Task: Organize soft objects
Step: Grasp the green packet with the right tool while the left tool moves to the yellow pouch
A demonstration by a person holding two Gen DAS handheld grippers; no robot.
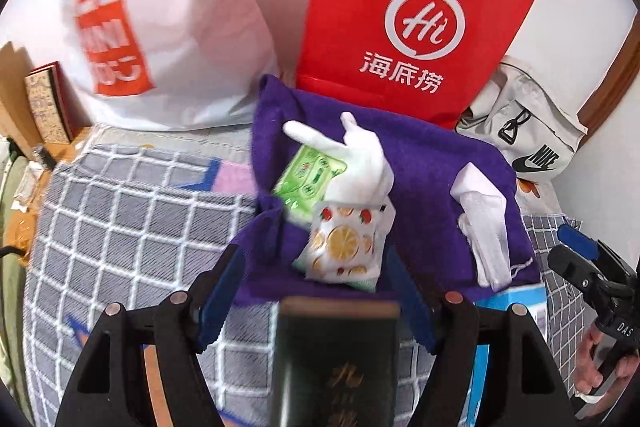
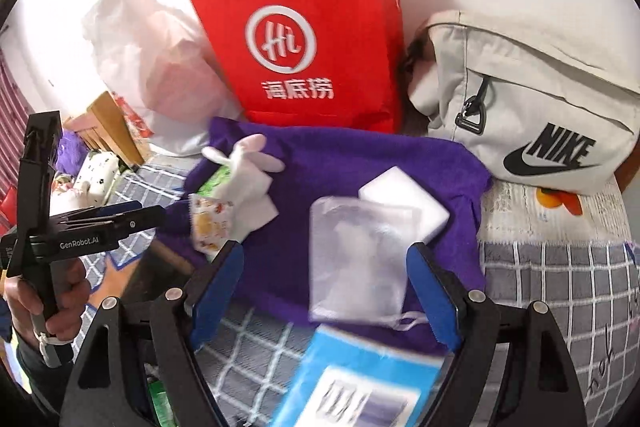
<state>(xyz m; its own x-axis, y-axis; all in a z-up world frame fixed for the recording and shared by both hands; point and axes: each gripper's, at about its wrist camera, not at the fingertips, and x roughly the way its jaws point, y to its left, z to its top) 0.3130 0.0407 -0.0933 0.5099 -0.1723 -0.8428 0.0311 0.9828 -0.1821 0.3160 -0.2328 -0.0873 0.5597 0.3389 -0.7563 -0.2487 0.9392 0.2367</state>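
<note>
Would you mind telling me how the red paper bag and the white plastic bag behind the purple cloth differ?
The red paper bag is stiff and flat-faced, with a white Hi logo; the white plastic bag is soft and rounded, with an orange-red logo. The red one stands right of the white one. Both rest against the wall behind the purple cloth.

Both cameras look down and forward, from close range, at the purple towel point(image 1: 420, 163) spread on the checked bed cover point(image 1: 132, 211). The left wrist view sits at the towel's near edge, facing the red bag point(image 1: 404, 7) standing behind it. The right wrist view point(image 2: 360, 163) hangs over the towel's near right part, facing the same red bag point(image 2: 304, 39). Both share the towel, the red bag and the grey Nike bag point(image 1: 532, 139) point(image 2: 532, 107) right of it.
</note>
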